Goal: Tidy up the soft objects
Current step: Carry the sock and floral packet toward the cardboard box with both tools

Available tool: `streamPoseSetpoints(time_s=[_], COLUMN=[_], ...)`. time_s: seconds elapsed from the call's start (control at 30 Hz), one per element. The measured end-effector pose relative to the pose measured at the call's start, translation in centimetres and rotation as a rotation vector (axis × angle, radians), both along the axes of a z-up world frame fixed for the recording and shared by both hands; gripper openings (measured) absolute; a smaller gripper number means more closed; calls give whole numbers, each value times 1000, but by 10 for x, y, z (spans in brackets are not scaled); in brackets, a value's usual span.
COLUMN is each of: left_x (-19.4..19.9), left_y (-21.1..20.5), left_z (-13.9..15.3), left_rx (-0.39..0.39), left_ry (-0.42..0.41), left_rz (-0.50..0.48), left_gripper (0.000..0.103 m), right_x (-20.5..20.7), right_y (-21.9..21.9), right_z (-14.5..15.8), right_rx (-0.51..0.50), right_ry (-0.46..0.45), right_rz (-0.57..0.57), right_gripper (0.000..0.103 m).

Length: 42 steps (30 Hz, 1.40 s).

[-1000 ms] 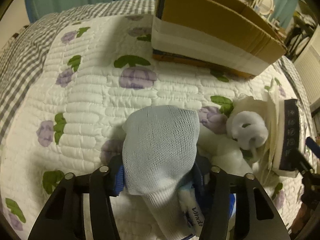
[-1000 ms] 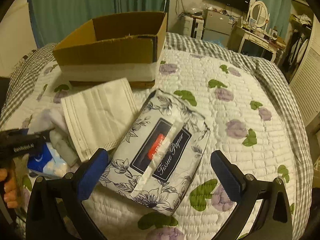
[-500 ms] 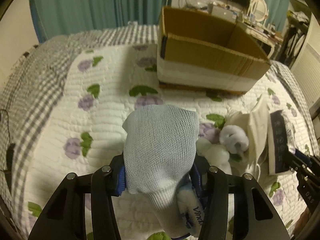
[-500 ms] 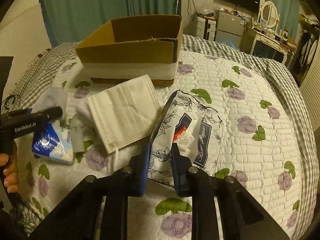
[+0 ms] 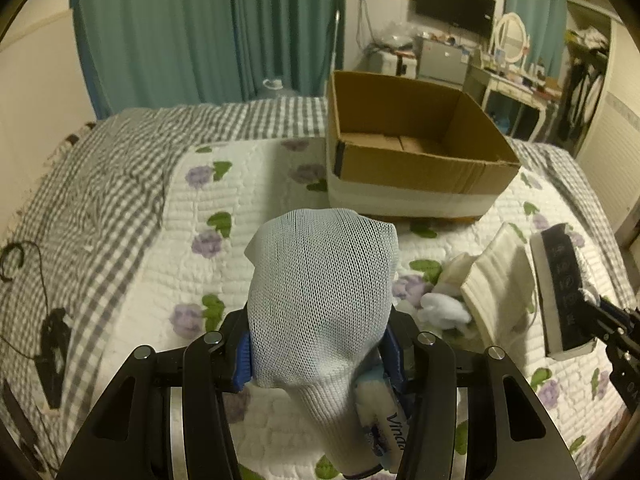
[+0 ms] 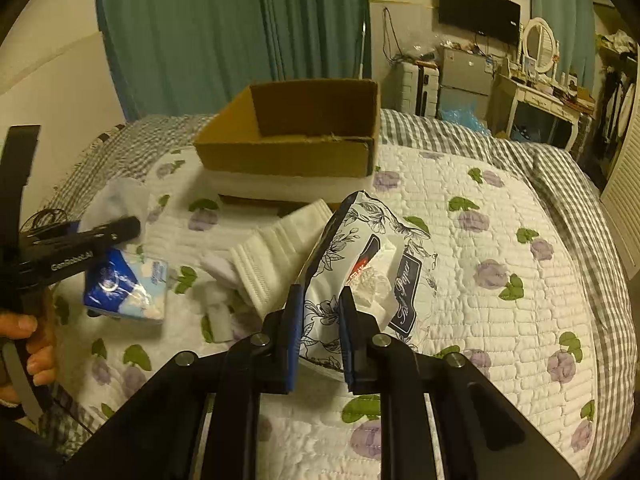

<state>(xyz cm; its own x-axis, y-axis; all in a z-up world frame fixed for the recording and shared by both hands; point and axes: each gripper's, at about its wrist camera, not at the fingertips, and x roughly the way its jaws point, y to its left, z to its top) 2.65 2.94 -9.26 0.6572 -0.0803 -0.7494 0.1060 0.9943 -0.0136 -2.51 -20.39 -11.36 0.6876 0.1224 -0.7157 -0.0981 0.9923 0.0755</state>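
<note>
Left wrist view: left gripper (image 5: pixel 318 354) clamped on a pale mesh sock (image 5: pixel 320 292), with a small blue-and-white tissue packet (image 5: pixel 384 424) pinched alongside it between the blue pads. Sock upright, filling the middle of the view, held above the flowered quilt (image 5: pixel 248 200). Beyond it, an open cardboard box (image 5: pixel 416 160) sitting on the quilt, brown flaps up, white band round the base (bottom looks bare). To the right, on the quilt, a folded white cloth (image 5: pixel 500 268) and a small white bundle (image 5: pixel 444 312) just beside it.

Right wrist view: right gripper (image 6: pixel 320 332) closed narrow on the near edge of a floral tissue pack (image 6: pixel 360 264), tilted up off the quilt, white tissue poking from its slot. Just left of the pack, touching it, the folded white cloth (image 6: pixel 276 256). Further left, the same blue-and-white packet (image 6: pixel 128 284) and sock (image 6: pixel 116 200) in the other gripper, a bare hand (image 6: pixel 28 344) on its handle. Box (image 6: pixel 296 140) behind, well apart from the pack. Green curtains (image 6: pixel 240 32) at the back.
</note>
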Motion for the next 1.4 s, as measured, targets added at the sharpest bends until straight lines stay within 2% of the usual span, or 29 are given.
streamPoseSetpoints(time_s=[0.1,0.23,0.4,0.63,1.0,1.1,1.4], left_x=[-3,-6,-8,-15,0,8,45], left_y=[6,4,3,-3,-13,-12,-17], left_z=[4,10,19,47,84,94,130], left_rx=[-2,48,46,100,8,-32,-65], left_ry=[-14,-51,-85,-247,-273,-264,-311], left_rz=[12,10,-6,-12,-56,-60,-54], left_gripper=[50,50,50,52,52,52,51], right_x=[-6,-10,-16,-19,-5,6,45], right_y=[6,12,18,26,26,21,23], right_z=[10,20,34,57,97,111,148], right_rx=[1,-6,-23,-61,-73,-59,-87], right_ry=[-30,-55,-98,-179,-291,-301,-375], right_rz=[18,26,36,48,76,80,113], right_gripper=[16,16,16,16,16,16,16])
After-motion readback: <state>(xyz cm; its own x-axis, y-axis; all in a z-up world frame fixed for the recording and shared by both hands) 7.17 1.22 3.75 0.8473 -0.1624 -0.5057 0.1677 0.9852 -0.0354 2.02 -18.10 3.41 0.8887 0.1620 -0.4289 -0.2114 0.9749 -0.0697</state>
